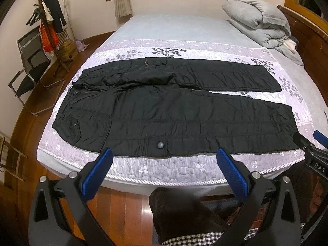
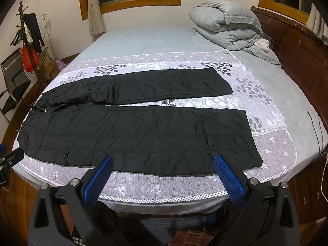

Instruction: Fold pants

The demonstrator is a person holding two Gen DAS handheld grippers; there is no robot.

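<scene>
Looking down both wrist cameras, I am seeing the black pants (image 1: pixel 174 110) lying spread flat across the patterned quilt (image 1: pixel 164 170) at the near end of the bed (image 2: pixel 153 39), waistband toward my left, the two legs running off to my right with a strip of quilt showing between them. I am holding the left gripper (image 1: pixel 164 165) with its blue fingers (image 1: pixel 98 170) spread wide and nothing between them, just short of the near leg's hem-side edge, and the right gripper (image 2: pixel 163 171) is hanging the same way, spread apart and empty, over the bed's near edge; neither is touching cloth yet. I am judging the fabric to be padded and slick, so I am worrying that a shallow pinch will catch only the top layer, and that the near leg will drag or bunch instead of folding cleanly onto the far one. I am also thinking the rumpled crotch and upper far leg (image 1: pixel 127 78) may trap a wrinkle inside the fold. The snap button (image 1: pixel 160 145) on the near edge is sitting right where the left fingers would close, and it could make the grip slip. Farther off, the folded grey duvet (image 2: pixel 227 24) is resting by the wooden headboard (image 2: pixel 297 47), well apart from the pants, and the coat stand (image 1: pixel 44 20) and chair (image 1: pixel 30 61) are standing on the floor to my left, out of the way. My own knee (image 1: pixel 180 211) is crowding the space under the left gripper.
</scene>
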